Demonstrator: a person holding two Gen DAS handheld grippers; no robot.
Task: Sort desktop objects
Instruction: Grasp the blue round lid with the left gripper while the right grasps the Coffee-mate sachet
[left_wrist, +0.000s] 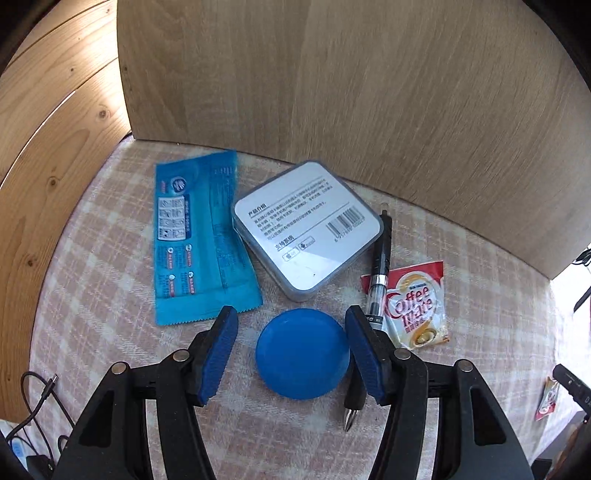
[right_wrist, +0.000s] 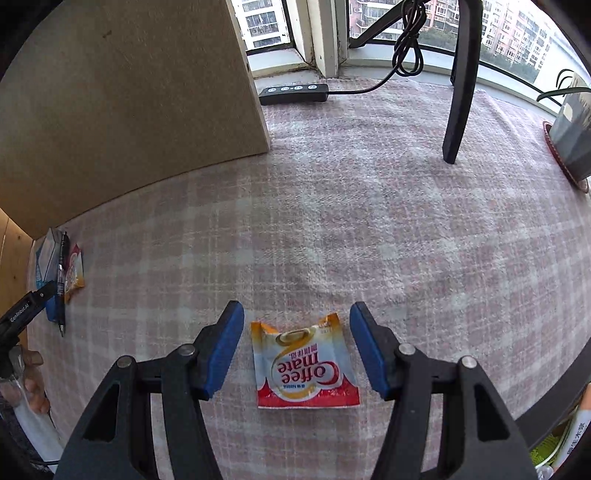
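Blue-padded jaws of the left gripper (left_wrist: 291, 350) stand apart over a pink-and-cream checked tablecloth (left_wrist: 110, 258), bracketing a round blue disc (left_wrist: 303, 354) that lies flat between them; the pads do not press it, though the right pad sits just beside its rim. Beyond the left jaw lies a blue foil wrapper (left_wrist: 199, 240). Beyond the gap, a flat square tin with a white barcode label (left_wrist: 308, 225) rests against a wooden panel (left_wrist: 332, 92). Passing beside and under the right jaw is a black gel pen (left_wrist: 378, 273), its metal tip towards the camera, and just right of it a Coffee mate sachet (left_wrist: 415, 306). In the right wrist view, the right gripper (right_wrist: 297, 354) likewise holds its jaws open, with a second Coffee mate sachet (right_wrist: 304, 365) lying flat between them, touching neither pad. Far beyond the right jaw stands a black tripod leg (right_wrist: 460, 96); beyond the gap lies a black power strip (right_wrist: 293, 93).
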